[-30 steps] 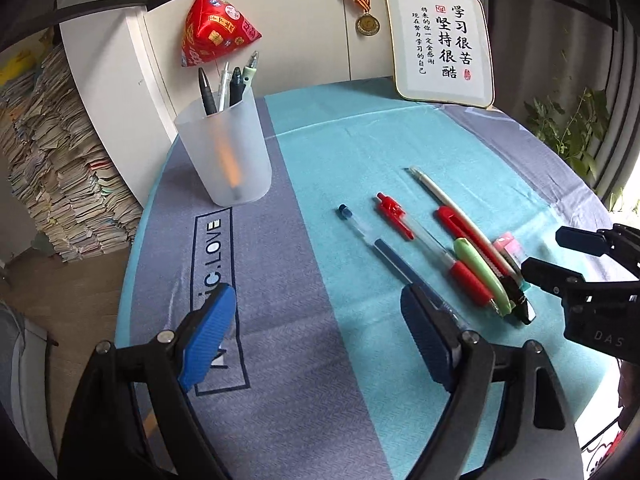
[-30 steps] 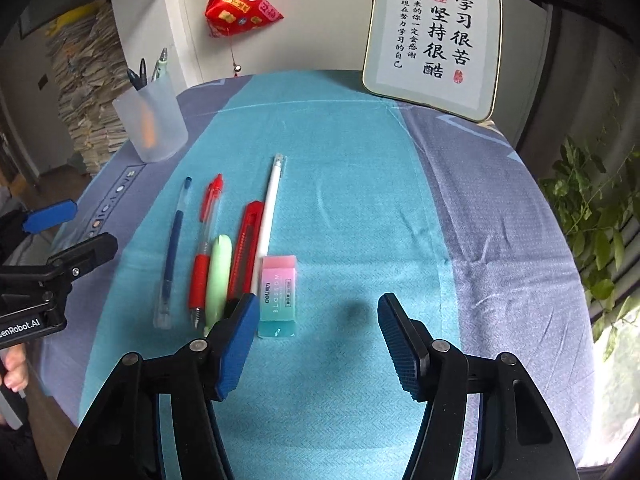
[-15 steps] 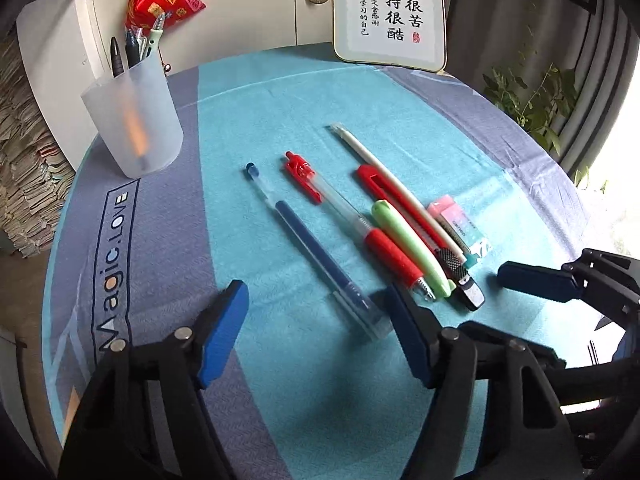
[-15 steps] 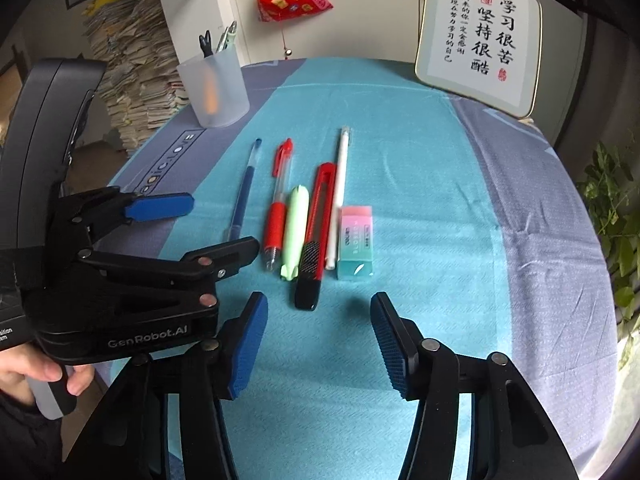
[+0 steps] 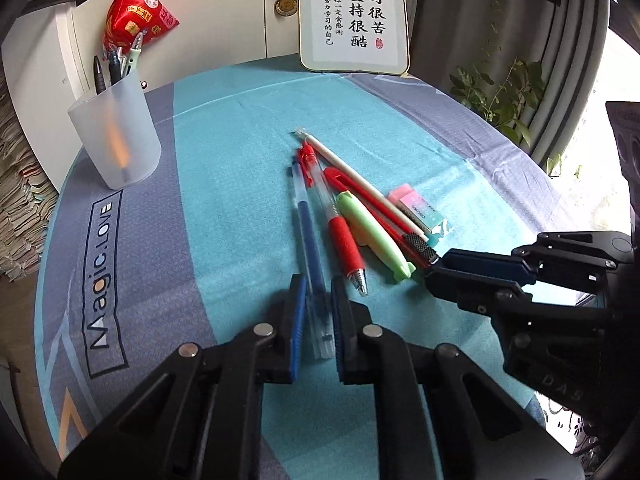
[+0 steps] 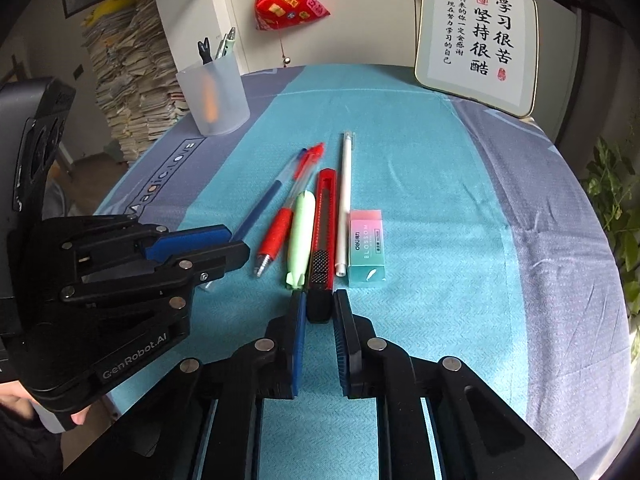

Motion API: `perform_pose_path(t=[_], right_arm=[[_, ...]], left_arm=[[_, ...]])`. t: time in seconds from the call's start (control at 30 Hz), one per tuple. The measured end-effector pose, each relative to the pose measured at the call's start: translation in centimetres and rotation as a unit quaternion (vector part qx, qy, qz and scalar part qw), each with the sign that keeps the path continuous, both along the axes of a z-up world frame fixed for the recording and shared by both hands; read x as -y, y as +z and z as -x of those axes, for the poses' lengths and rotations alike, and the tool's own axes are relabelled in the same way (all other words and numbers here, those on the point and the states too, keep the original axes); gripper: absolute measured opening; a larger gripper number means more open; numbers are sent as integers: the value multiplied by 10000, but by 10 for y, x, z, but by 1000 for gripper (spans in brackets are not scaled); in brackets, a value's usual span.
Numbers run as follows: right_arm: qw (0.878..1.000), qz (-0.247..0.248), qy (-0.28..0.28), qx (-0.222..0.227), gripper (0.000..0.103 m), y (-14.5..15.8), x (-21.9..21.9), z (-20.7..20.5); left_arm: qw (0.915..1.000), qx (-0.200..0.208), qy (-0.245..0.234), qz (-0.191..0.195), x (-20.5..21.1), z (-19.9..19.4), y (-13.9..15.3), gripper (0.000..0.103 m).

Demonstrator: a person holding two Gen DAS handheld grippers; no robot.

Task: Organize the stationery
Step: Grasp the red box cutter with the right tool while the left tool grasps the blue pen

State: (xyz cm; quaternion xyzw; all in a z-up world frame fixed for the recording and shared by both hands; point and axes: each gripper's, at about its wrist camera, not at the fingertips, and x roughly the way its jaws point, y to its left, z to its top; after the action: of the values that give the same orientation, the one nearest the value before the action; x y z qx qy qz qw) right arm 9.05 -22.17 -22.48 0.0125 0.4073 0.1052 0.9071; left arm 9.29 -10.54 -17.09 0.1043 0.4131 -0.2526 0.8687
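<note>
Stationery is lying in a tight row on the round surface (image 6: 460,208), which is wearing a woven cloth in teal and grey-blue bands. Taking the pastel eraser (image 6: 366,246) as the landmark, a rectangular block in a pink-to-teal printed sleeve at the right end of the row: a slim white pen (image 6: 345,200) is lying just left of it, almost touching. Next to the left is sitting a red utility knife (image 6: 325,220), flat and boxy, with a ridged black slider and a black end. Left of that is resting a stubby, rounded pale-green pen (image 6: 301,240), then a clear-barrelled pen with a red rubber grip (image 6: 280,236), and farthest from the eraser a clear pen with blue ink (image 5: 308,236). The two clear pens are leaning together at their far tips.

The left hand-held gripper (image 5: 318,312) is pinching the near end of the blue pen, its ribbed blue pads having just been closing onto the transparent barrel. The right hand-held gripper (image 6: 319,312) is pinching the black end of the utility knife, its pads likewise having just been closing around it. Both items are lying flat on the cloth.

Well beyond the eraser, to the far left, a frosted translucent cup (image 6: 214,98) is standing upright holding several pens, and a rounded white plaque with black calligraphy (image 6: 476,40) is leaning at the far edge.
</note>
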Motion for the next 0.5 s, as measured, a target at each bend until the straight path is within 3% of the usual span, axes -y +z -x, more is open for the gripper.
perform_pose_path(t=[0.37, 0.5], right_arm=[[9987, -206, -123, 448, 15, 47, 15, 10], [9973, -324, -99, 651, 15, 69, 16, 10]], left_arm=[[9980, 418, 226, 422, -44, 3, 58, 9], [9961, 721, 287, 416, -55, 2, 84, 5]])
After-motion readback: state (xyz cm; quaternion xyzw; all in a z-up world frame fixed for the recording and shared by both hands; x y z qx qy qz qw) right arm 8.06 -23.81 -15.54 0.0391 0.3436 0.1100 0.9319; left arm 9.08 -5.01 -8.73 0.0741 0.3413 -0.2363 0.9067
